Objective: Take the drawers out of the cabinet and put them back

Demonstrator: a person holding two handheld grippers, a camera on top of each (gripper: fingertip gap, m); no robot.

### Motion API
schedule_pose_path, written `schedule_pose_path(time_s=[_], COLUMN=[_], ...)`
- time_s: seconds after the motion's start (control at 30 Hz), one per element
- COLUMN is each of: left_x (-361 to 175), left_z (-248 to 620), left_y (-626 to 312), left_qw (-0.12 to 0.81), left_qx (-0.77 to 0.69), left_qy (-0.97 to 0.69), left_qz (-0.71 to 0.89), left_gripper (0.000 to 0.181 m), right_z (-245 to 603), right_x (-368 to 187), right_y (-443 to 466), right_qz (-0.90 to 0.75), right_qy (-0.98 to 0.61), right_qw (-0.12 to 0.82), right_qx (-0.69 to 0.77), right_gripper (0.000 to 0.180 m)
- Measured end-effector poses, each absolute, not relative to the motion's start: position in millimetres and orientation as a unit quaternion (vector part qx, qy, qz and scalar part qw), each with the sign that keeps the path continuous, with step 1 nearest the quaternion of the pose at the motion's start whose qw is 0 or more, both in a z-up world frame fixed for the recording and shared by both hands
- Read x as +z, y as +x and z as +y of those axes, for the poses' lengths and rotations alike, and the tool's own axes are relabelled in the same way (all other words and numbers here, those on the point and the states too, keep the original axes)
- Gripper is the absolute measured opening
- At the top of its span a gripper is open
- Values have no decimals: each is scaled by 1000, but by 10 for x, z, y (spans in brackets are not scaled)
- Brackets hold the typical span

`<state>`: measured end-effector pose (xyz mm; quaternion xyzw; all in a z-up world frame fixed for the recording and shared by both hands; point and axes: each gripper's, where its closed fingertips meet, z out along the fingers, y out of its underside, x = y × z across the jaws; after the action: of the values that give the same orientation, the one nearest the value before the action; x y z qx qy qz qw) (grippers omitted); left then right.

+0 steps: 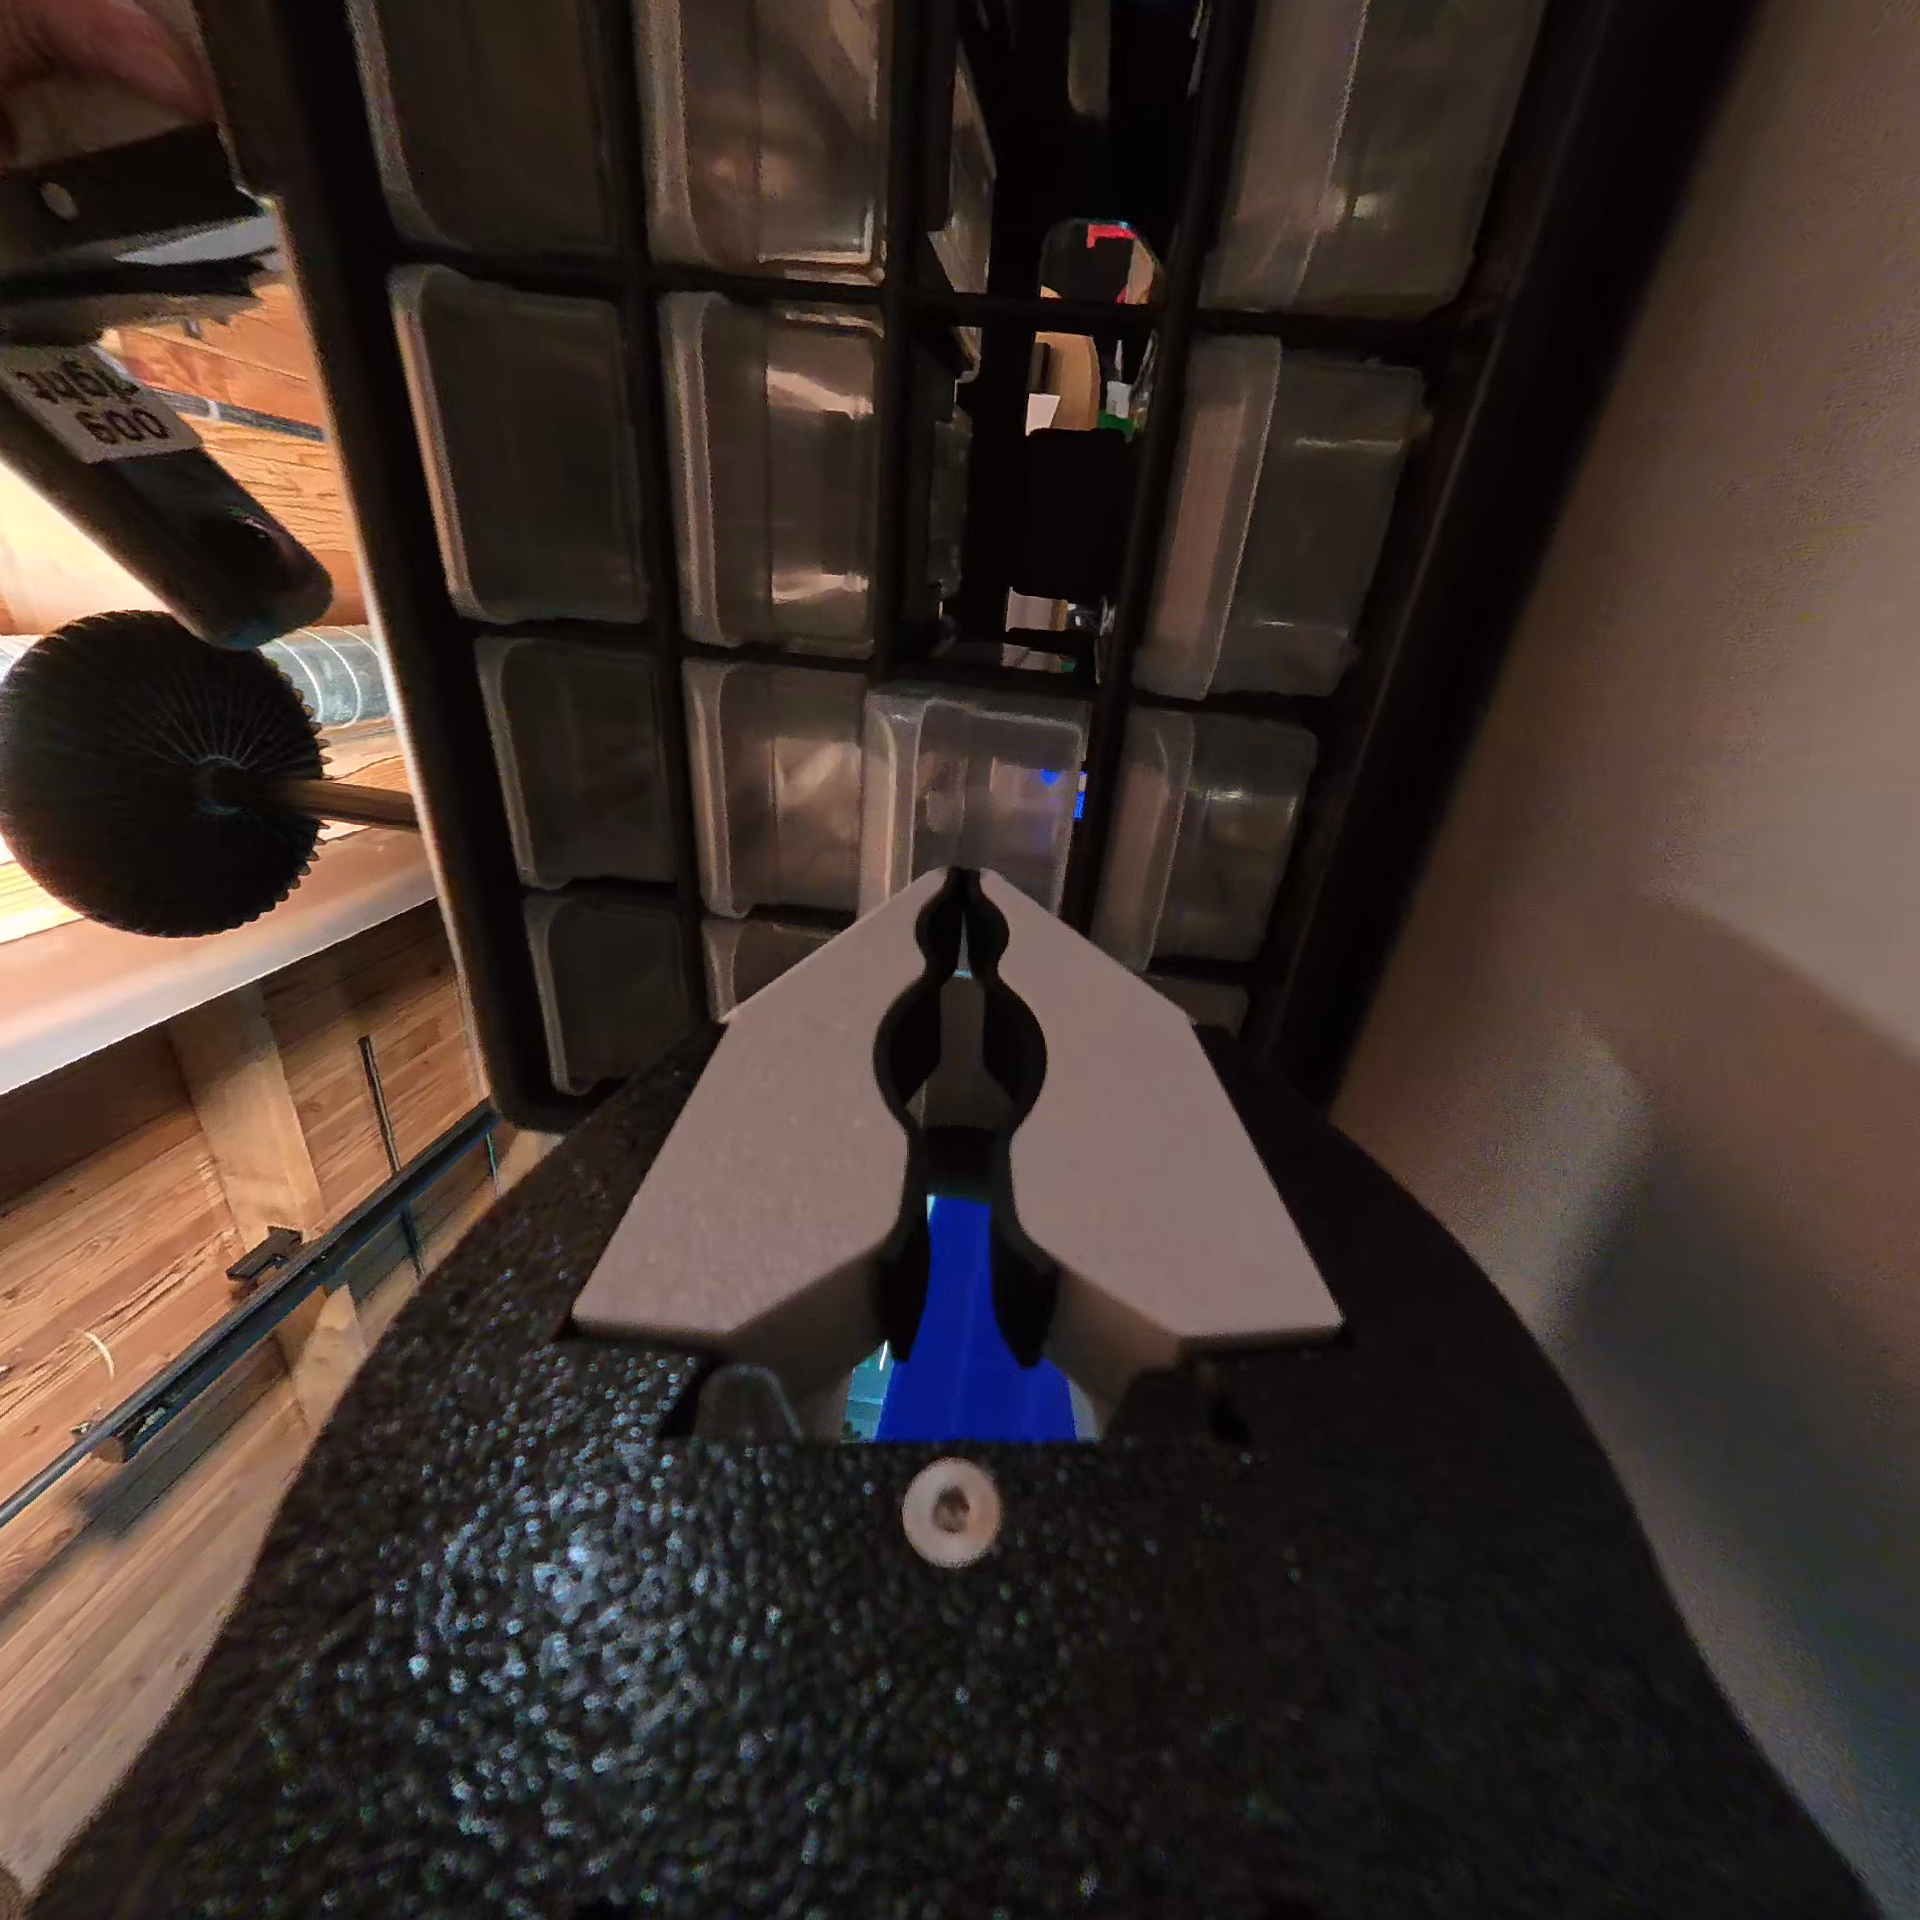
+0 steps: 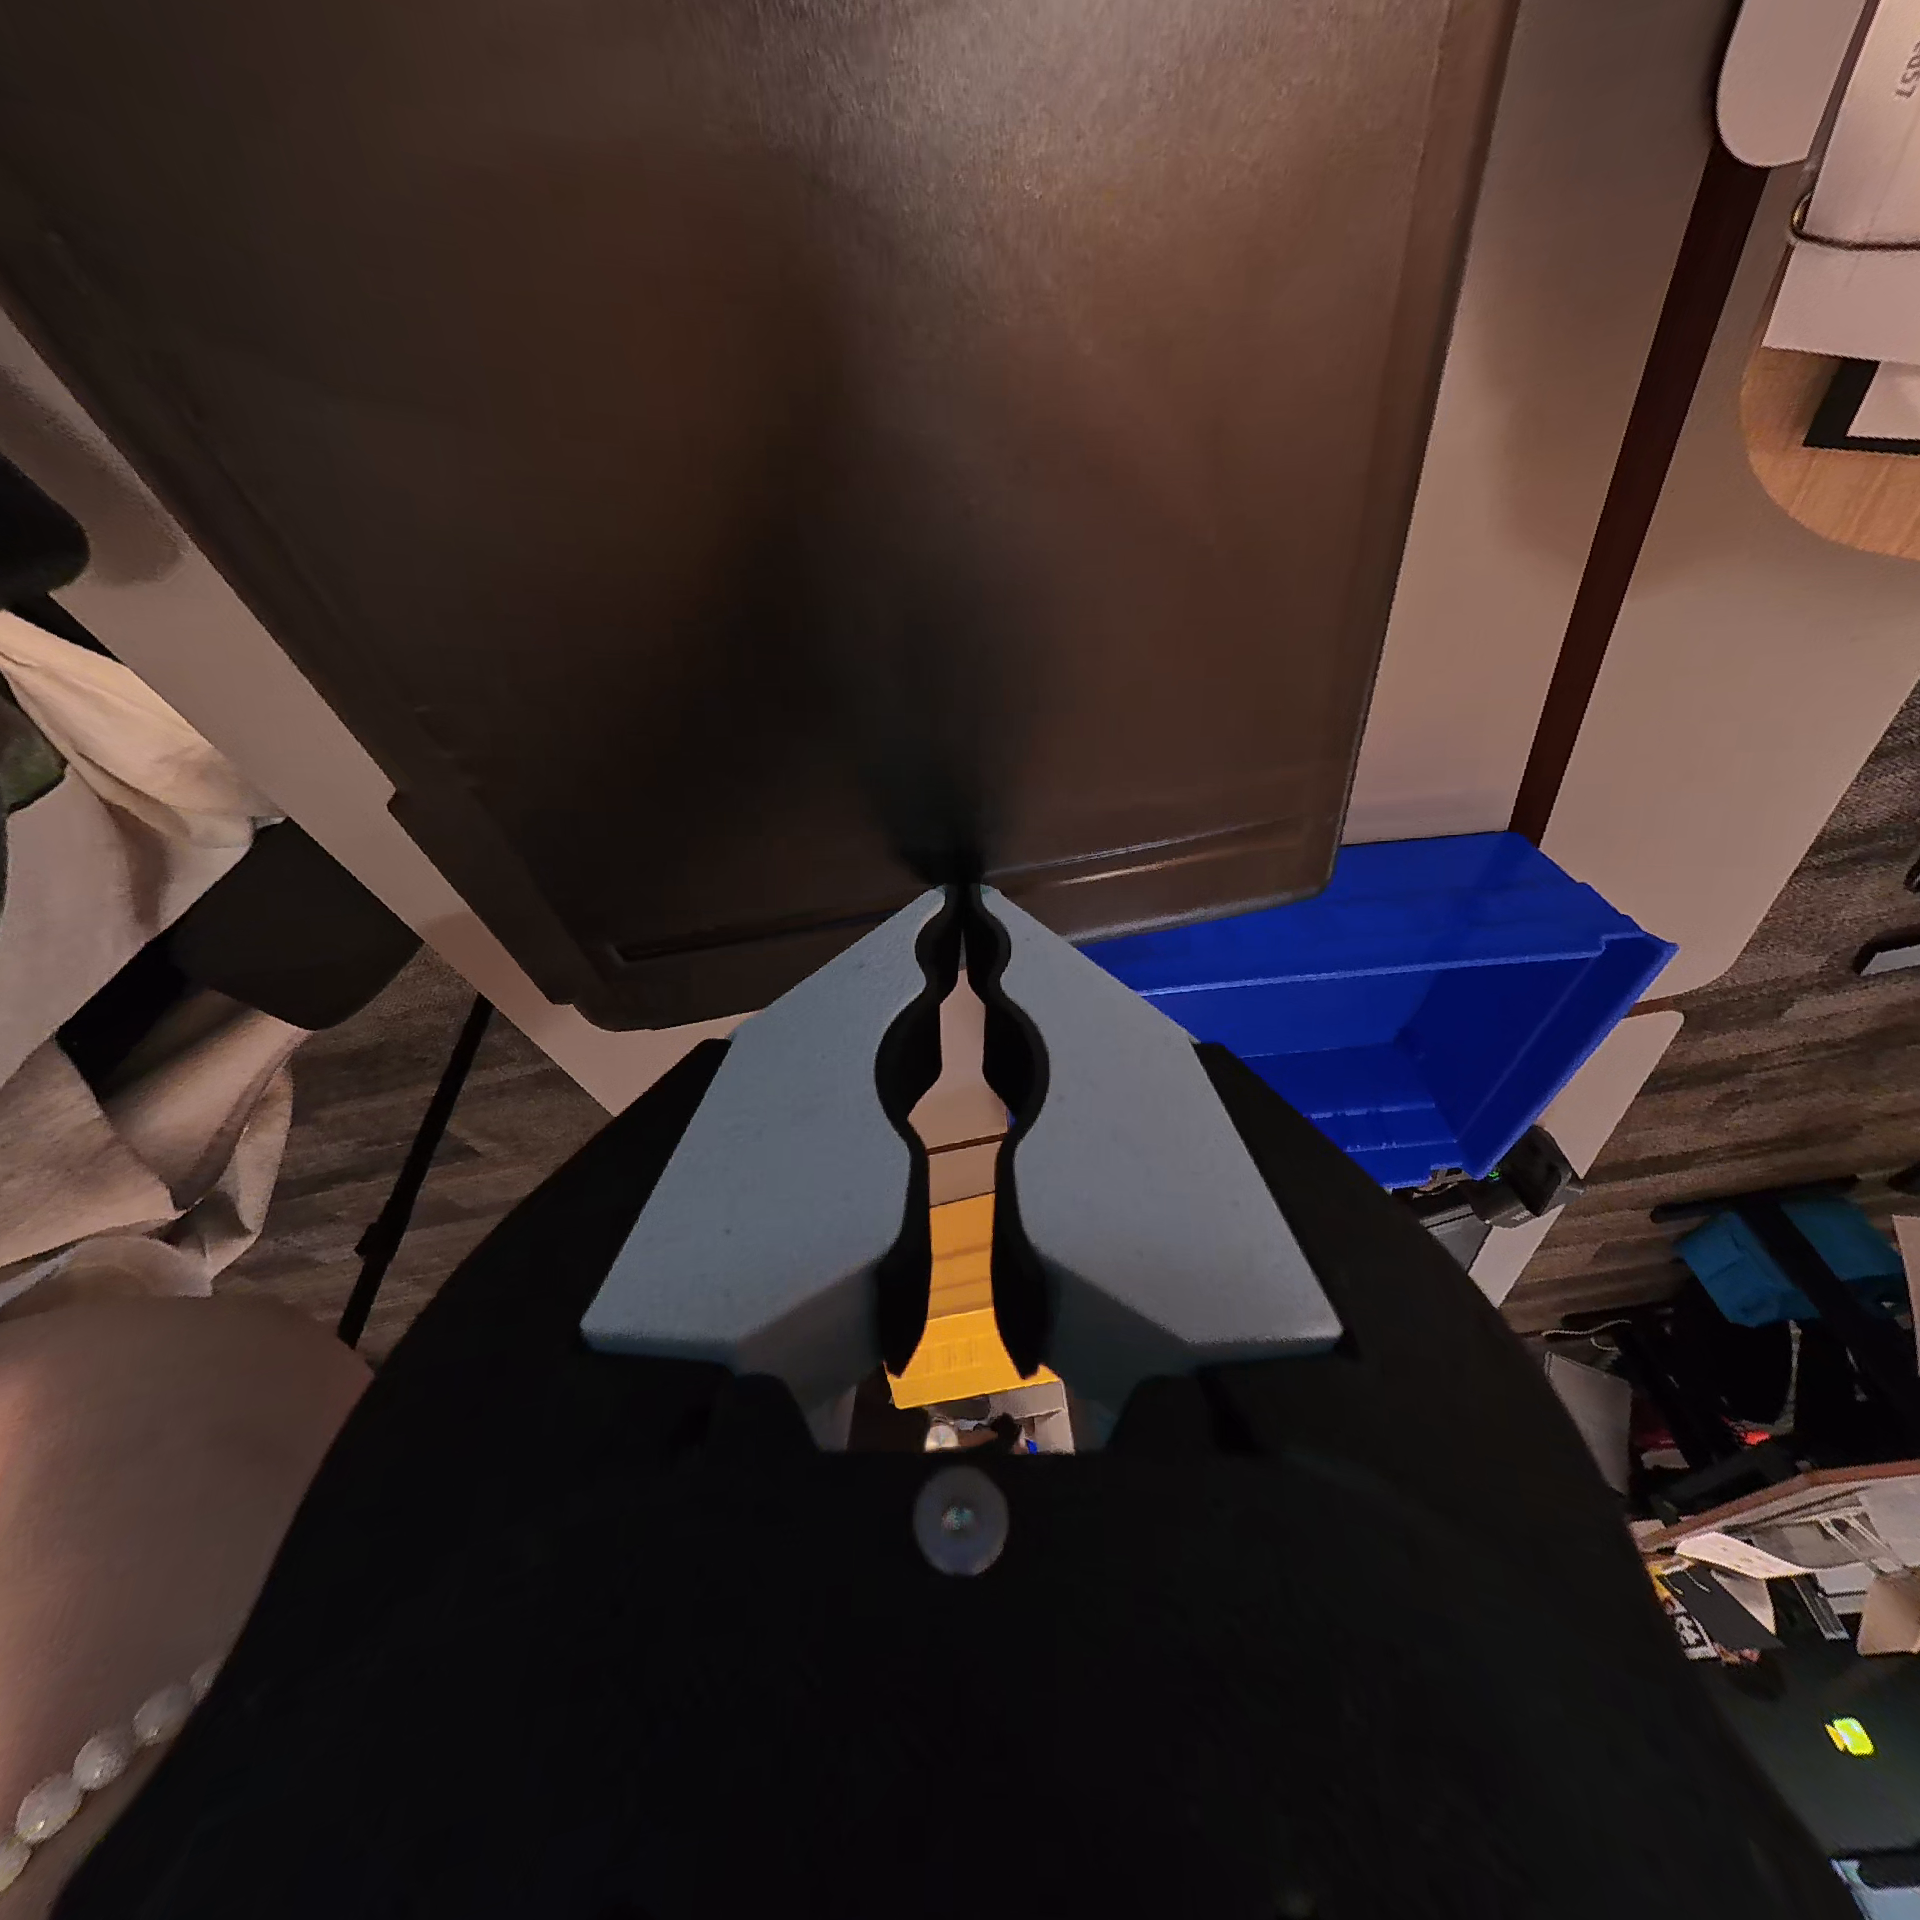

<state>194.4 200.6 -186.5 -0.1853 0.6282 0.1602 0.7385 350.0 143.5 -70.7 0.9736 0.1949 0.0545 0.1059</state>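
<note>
A black cabinet holds a grid of clear plastic drawers, seen close up in the left wrist view. My left gripper is shut on the front tab of one clear drawer, which stands out a little from its neighbours. The slots above it are empty and I see through them. In the right wrist view my right gripper is shut, with its tips pressed against a flat dark outer panel of the cabinet near its lower edge. It holds nothing that I can see.
A pale surface lies along the cabinet's right side. A black pleated disc on a rod and a black labelled bar are at the left, before wooden boards. A blue bin, a yellow box and floor clutter lie beyond the panel.
</note>
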Motion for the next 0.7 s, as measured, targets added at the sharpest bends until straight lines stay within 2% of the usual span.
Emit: schedule_pose_path(time_s=[0.57,0.7], left_x=[-1890,-1873], left_z=[2145,2042], left_y=[2165,1962], left_qw=[725,723], left_qx=[143,51], left_qy=[-210,-255], left_qz=[641,640], left_gripper=[0,0], right_z=[1433,1434], right_x=[-708,-708], right_y=[3499,3497], right_qz=[193,194], right_qy=[972,973], right_qw=[117,108], right_qx=[60,56], right_gripper=[0,0])
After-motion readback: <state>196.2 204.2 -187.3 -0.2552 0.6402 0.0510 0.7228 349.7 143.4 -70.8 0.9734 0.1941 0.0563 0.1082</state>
